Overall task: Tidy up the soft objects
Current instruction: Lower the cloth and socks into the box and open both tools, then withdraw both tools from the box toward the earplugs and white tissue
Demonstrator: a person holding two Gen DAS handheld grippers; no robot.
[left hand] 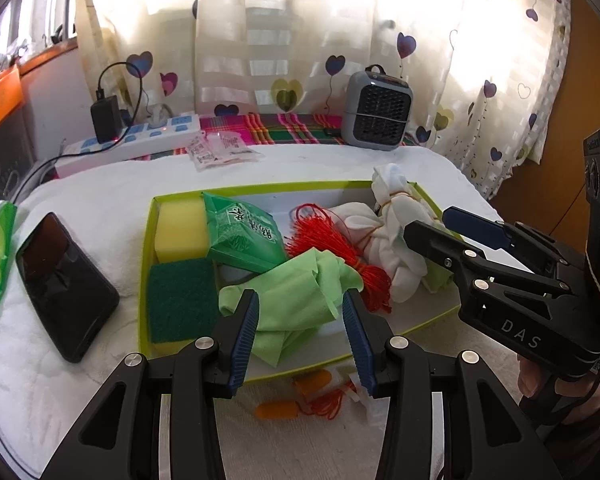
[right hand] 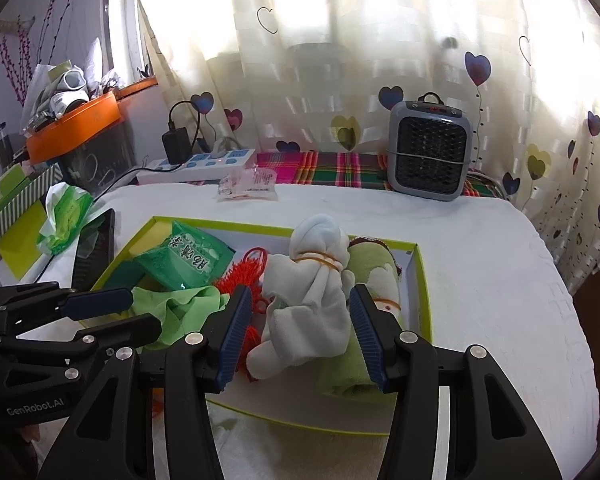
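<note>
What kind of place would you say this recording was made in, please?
Most likely a home bedroom or living room: heart-print curtains over a bright window, a small space heater, and a power strip beside a white-covered table.

**Black linkage grippers with ribbed blue pads**

The left gripper [left hand: 302, 336] and right gripper [right hand: 302, 332] are matte black, built of angular linkage arms with triangular cut-outs and round silver pivot screws. Each finger carries a ribbed dark-blue pad. White lettering reads "DAS" on the right one's body and "GenRobot.AI" on the left one's. Bare skin of the right hand [left hand: 540, 384] shows behind its housing.
</note>
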